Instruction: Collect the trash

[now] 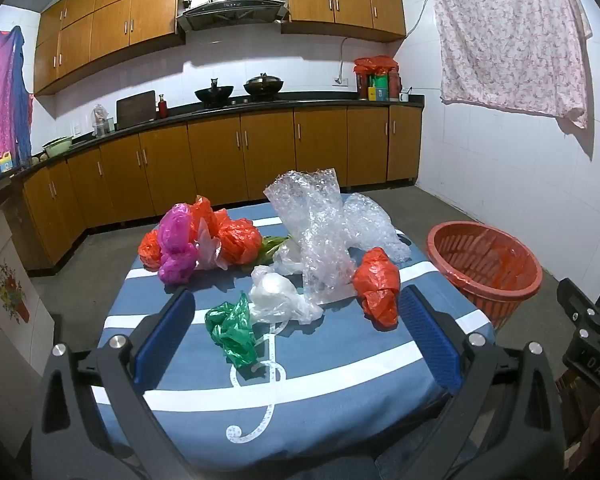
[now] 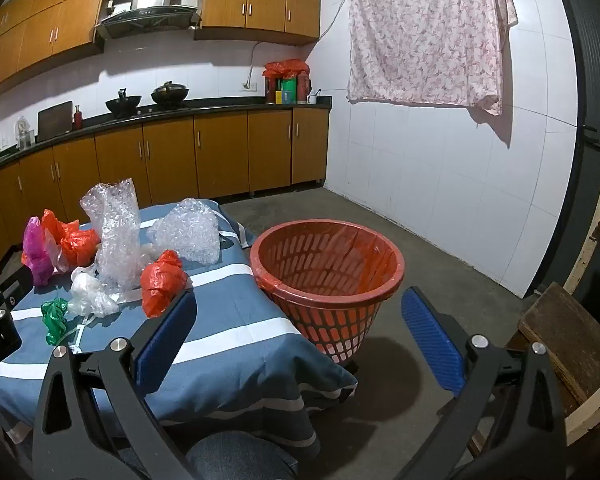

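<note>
Home kitchen, lived-in.
Wooden wall cabinets ran above a dark counter; range hood hung over two woks at the stove. White tiled walls, a floral cloth hung on one.
</note>
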`<action>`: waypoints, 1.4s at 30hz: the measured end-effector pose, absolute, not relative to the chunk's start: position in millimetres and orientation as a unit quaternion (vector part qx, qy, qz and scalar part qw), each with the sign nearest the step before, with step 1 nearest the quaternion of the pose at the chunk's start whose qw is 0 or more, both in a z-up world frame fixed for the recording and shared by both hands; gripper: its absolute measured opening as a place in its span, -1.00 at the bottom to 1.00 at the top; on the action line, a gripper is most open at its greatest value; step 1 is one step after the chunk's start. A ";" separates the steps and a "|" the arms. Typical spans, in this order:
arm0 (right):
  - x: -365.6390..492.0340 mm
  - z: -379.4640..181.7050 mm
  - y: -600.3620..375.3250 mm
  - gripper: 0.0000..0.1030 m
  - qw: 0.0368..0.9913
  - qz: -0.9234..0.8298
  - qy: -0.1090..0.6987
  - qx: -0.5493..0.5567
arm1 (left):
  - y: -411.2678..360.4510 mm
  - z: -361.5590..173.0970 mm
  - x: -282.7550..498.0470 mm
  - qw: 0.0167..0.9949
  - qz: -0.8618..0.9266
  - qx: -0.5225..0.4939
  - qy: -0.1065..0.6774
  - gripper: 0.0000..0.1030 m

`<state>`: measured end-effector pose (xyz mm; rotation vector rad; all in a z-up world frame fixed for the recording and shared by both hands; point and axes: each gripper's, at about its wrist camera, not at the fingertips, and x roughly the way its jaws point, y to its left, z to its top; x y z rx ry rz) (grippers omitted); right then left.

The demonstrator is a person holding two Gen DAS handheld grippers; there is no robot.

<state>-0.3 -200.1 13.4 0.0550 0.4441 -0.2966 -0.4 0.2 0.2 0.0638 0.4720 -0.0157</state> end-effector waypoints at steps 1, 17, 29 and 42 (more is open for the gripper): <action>-0.3 13.3 -200.3 0.97 0.964 -0.146 0.220 0.027 | 0.1 0.1 -0.1 0.972 -0.008 0.032 0.234 0.93; 0.8 12.8 -200.0 0.97 0.964 -0.146 0.221 0.029 | 0.2 0.0 -0.1 0.971 -0.009 0.031 0.235 0.93; 1.0 12.5 -200.8 0.97 0.964 -0.147 0.222 0.029 | 0.1 0.1 -0.3 0.971 -0.008 0.030 0.236 0.93; 1.6 11.8 -202.5 0.97 0.963 -0.146 0.223 0.030 | 0.1 0.0 0.0 0.971 -0.009 0.031 0.237 0.93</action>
